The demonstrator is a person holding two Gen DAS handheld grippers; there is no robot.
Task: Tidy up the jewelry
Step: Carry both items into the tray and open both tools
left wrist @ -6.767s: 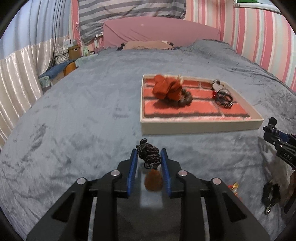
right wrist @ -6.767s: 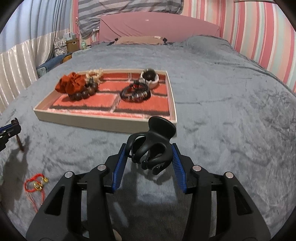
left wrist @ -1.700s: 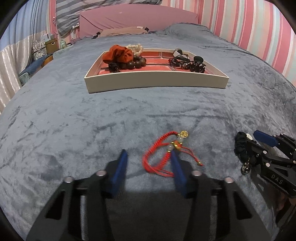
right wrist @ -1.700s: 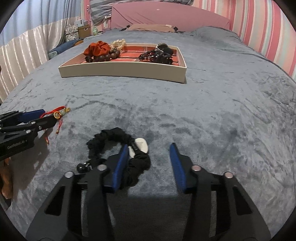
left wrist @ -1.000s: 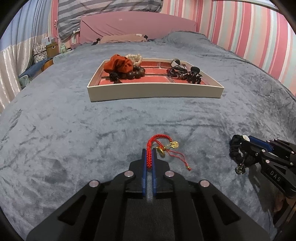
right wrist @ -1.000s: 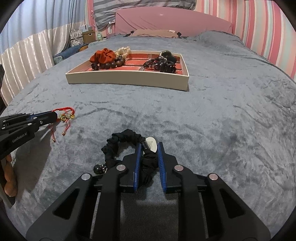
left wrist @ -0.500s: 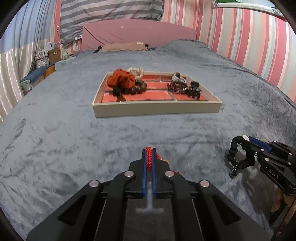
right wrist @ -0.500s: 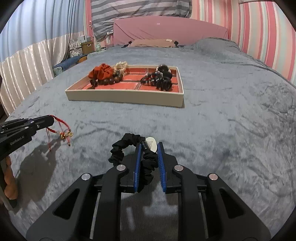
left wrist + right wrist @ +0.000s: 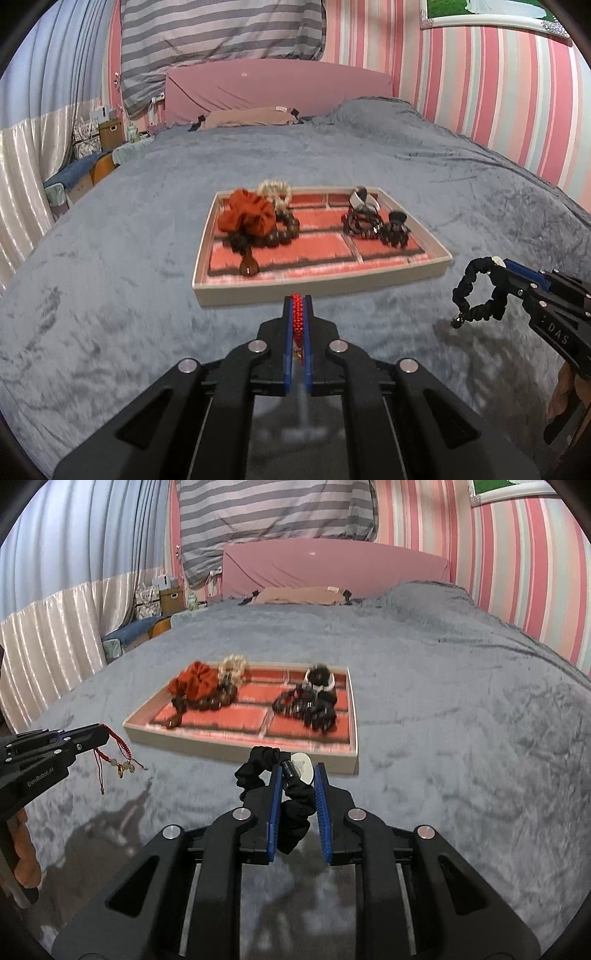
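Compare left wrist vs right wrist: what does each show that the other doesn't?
Left wrist only: the red cord bracelet appears as just a loop pinched between the left gripper's fingers; its charms are hidden.

Right wrist only: the bracelet's hanging cords and gold charms, and a white disc on the black scrunchie.

Both: the tray on the grey blanket, already holding jewelry, and the right gripper gripping the scrunchie off the bed.

Two wrist fisheyes look forward low over the grey bedspread (image 9: pixel 110 280), side by side, sharing the jewelry tray (image 9: pixel 321 282) (image 9: pixel 236 751) ahead
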